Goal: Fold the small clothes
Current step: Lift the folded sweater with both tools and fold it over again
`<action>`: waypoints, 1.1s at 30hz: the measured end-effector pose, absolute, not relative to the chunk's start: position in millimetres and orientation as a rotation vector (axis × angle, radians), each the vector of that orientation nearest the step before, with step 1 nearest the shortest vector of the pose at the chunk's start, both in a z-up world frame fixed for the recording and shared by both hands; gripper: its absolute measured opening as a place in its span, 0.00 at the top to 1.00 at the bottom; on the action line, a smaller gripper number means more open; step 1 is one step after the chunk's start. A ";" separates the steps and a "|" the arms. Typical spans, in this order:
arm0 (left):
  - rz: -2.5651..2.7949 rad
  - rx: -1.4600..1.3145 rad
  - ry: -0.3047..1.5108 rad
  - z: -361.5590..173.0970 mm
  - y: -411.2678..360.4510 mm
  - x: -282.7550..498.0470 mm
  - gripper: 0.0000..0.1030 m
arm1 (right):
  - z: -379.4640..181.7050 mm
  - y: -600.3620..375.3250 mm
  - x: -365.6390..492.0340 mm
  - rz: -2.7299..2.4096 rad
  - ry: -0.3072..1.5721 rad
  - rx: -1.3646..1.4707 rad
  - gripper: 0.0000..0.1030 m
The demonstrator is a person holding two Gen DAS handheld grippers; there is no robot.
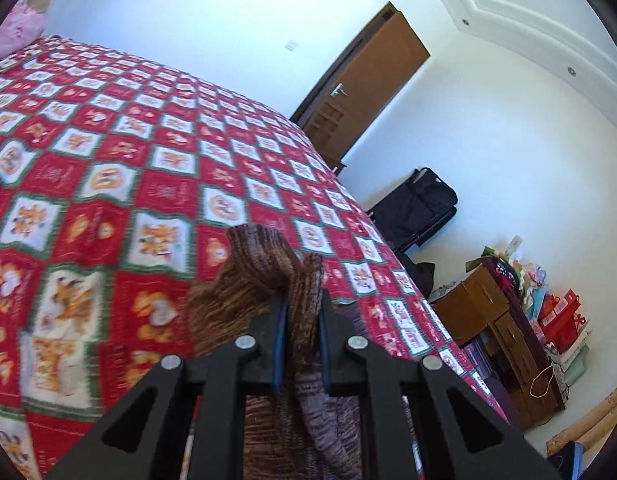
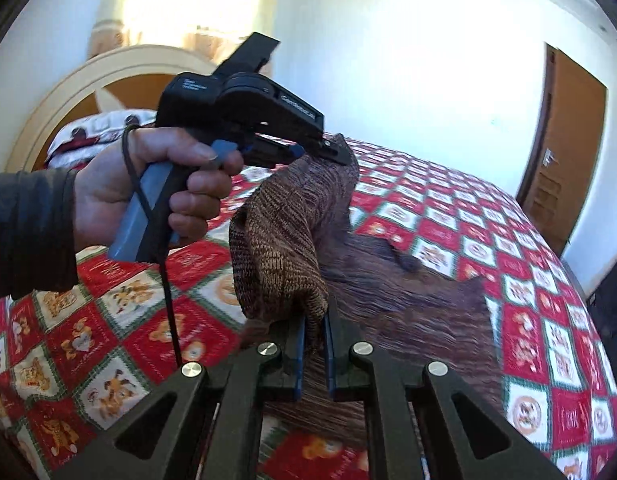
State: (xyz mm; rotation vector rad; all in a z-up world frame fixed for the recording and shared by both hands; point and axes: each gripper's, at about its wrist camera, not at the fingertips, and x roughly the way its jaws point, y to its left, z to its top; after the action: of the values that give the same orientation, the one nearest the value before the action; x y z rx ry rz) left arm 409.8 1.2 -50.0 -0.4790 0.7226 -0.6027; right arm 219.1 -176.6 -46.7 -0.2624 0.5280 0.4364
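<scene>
Claws (image 2: pixel 314 320) on ribbed brown knit (image 2: pixel 284 248)

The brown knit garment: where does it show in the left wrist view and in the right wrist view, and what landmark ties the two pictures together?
Left wrist view: brown knit garment at bottom centre, pinched in the left gripper.
Right wrist view: it spans the centre, strung between the left gripper at upper centre and the right gripper at bottom centre, the rest trailing right over the bed.
Shared landmark: the brown door behind the red patterned bedspread.
</scene>
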 end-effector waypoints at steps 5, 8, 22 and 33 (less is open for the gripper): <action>-0.644 -0.452 0.729 -43.9 -38.3 419.4 0.86 | -47.6 -209.0 222.2 0.377 0.539 -0.182 0.93; -0.661 -0.411 0.741 -44.5 -60.5 423.7 0.86 | -50.8 -229.2 225.3 0.335 0.561 -0.138 0.93; -0.693 -0.230 0.885 -86.3 -165.3 443.3 0.87 | -90.7 -313.3 234.5 0.222 0.744 0.107 0.93; -0.675 -0.028 0.800 -69.6 -196.6 409.8 0.87 | -118.7 -349.9 241.1 0.199 0.855 0.250 0.92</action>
State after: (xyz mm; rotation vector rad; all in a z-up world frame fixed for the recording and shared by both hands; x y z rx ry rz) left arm 409.8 -196.6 -69.6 -0.0283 0.8002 -0.6746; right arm 241.1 -349.9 -118.7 0.2498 0.8545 0.1986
